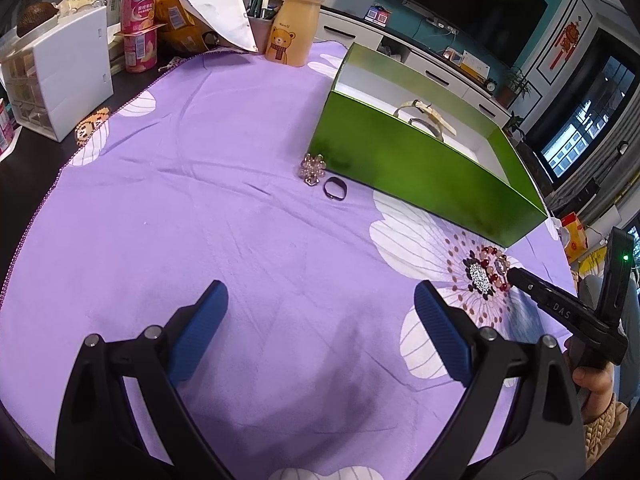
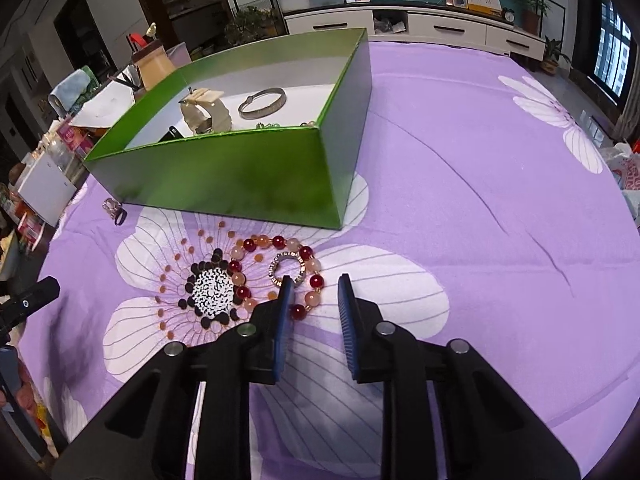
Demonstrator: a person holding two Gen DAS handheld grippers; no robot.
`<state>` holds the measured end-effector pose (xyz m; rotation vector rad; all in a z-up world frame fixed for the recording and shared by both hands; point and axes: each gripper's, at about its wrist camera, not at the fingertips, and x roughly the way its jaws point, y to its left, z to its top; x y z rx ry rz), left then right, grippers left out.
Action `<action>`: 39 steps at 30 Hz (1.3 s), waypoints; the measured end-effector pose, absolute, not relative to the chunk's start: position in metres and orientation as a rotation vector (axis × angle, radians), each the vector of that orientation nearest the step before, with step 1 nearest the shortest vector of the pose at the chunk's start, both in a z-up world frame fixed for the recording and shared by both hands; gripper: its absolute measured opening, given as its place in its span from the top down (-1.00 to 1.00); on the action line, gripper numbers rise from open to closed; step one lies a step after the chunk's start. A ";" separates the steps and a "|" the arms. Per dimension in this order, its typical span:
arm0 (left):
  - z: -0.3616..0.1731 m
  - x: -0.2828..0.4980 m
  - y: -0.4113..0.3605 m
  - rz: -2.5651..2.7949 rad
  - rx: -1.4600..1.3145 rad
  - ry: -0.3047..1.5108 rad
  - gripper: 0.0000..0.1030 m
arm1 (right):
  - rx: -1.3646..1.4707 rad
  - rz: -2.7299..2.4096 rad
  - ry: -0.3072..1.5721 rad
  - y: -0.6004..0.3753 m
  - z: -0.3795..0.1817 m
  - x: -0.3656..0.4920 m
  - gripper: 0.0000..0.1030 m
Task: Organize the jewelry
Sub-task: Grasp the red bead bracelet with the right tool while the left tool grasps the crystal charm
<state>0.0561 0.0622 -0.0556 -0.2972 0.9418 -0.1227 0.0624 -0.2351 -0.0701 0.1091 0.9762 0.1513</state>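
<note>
A bracelet of red and pink beads (image 2: 276,244) lies on the purple cloth in front of the green box (image 2: 240,168), with a silver ring (image 2: 288,270) inside its loop. My right gripper (image 2: 315,285) stands open and narrow over the bracelet's near right side. A few beads sit between its fingers, and no pad presses on them. The box holds a beige watch (image 2: 206,114) and a silver bangle (image 2: 264,102). A crystal flower piece (image 1: 313,168) and a dark ring (image 1: 335,190) lie by the box's left corner. My left gripper (image 1: 320,292) hangs wide open over bare cloth.
The purple flowered cloth (image 1: 200,200) covers the round table. Along the far left edge stand a white drawer unit (image 1: 60,80), stacked yoghurt cups (image 1: 138,28), a bear bottle (image 1: 294,36) and a pen cup (image 1: 260,20). A hand (image 1: 596,384) holds the right gripper's handle.
</note>
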 end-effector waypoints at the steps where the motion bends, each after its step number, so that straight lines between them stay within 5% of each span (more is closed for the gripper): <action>1: -0.056 0.057 0.062 -0.123 -0.300 0.943 -0.85 | 0.092 0.146 0.978 -0.233 -0.070 0.064 0.54; 8: -0.060 0.059 0.064 -0.120 -0.305 0.951 -0.85 | -0.015 0.129 0.976 -0.223 -0.072 0.064 0.86; 25: -0.049 0.106 0.062 -0.122 -0.262 0.883 -0.82 | 0.019 0.316 0.721 -0.203 0.003 0.037 0.86; 33: -0.058 0.139 0.066 -0.087 -0.285 0.880 -0.38 | 0.010 0.371 0.718 -0.189 0.006 0.037 0.86; 39: -0.070 0.157 0.063 -0.090 -0.238 0.907 0.20 | 0.016 0.378 0.745 -0.187 -0.004 0.042 0.86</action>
